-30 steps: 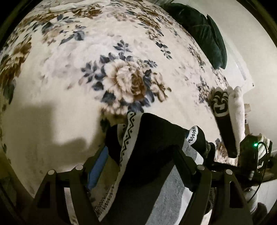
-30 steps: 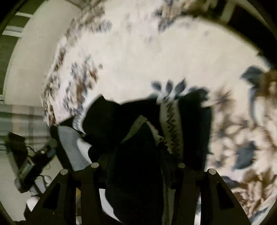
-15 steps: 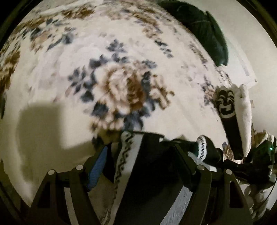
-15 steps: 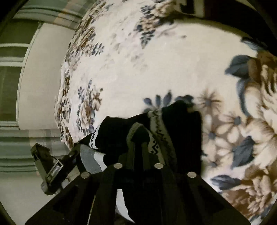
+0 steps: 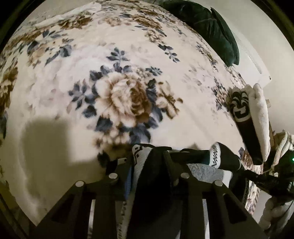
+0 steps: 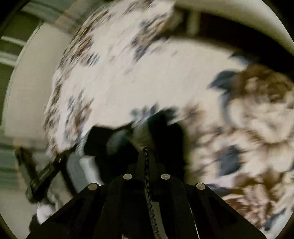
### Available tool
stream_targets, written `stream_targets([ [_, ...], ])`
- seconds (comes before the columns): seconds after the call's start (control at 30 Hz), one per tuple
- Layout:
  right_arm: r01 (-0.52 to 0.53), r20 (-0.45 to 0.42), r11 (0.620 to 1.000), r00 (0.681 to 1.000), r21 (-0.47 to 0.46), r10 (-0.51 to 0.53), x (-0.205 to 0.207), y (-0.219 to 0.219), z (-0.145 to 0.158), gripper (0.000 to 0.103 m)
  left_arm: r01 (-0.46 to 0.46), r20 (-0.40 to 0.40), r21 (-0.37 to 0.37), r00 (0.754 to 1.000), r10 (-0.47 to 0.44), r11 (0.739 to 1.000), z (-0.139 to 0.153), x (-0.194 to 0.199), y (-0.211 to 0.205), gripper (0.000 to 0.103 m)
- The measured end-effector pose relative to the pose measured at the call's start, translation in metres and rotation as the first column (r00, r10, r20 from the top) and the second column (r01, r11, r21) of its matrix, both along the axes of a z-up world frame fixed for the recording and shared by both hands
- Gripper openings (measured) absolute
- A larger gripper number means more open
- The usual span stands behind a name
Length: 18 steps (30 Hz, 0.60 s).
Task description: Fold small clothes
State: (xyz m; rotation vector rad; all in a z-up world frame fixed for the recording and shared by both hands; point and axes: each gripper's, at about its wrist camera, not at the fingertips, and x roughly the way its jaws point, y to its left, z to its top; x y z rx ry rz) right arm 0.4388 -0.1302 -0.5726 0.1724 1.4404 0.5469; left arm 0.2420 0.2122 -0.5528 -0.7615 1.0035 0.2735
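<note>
A black garment [image 5: 140, 165] with a white zigzag band lies bunched on the floral blanket [image 5: 119, 99]. My left gripper [image 5: 147, 156] points down at it. Its jaws are closing, with the band and black cloth filling the gap and touching both fingers. In the blurred right wrist view my right gripper [image 6: 146, 149] is shut on a thin patterned edge of the same garment [image 6: 165, 128]. The far cuff [image 5: 215, 155] sticks out to the right, beside the right gripper's body [image 5: 266, 182].
A folded black patterned sock [image 5: 240, 114] and a white fluffy sock [image 5: 261, 117] lie at the blanket's right edge. A dark green cushion [image 5: 211, 27] sits at the far right. A white cloth [image 5: 69, 14] lies at the far left edge.
The left jaws have narrowed from wide apart onto the garment. The right jaws went fully shut on the patterned edge, and the right gripper swung, blurring its view.
</note>
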Motion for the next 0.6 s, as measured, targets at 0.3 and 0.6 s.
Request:
stream_targets([
  [0.3, 0.015, -0.026, 1.000, 1.000, -0.015, -0.016, 0.005, -0.004, -0.016, 0.003, -0.004, -0.001, -0.028, 1.000, 0.004, 1.000, -0.002, 0.000, 0.003, 0.027],
  [0.6, -0.101, -0.053, 0.994, 0.993, 0.035, 0.103, 0.008, 0.007, -0.001, 0.048, -0.011, 0.047, -0.134, 0.999, 0.017, 0.991, 0.004, -0.004, 0.009, 0.061],
])
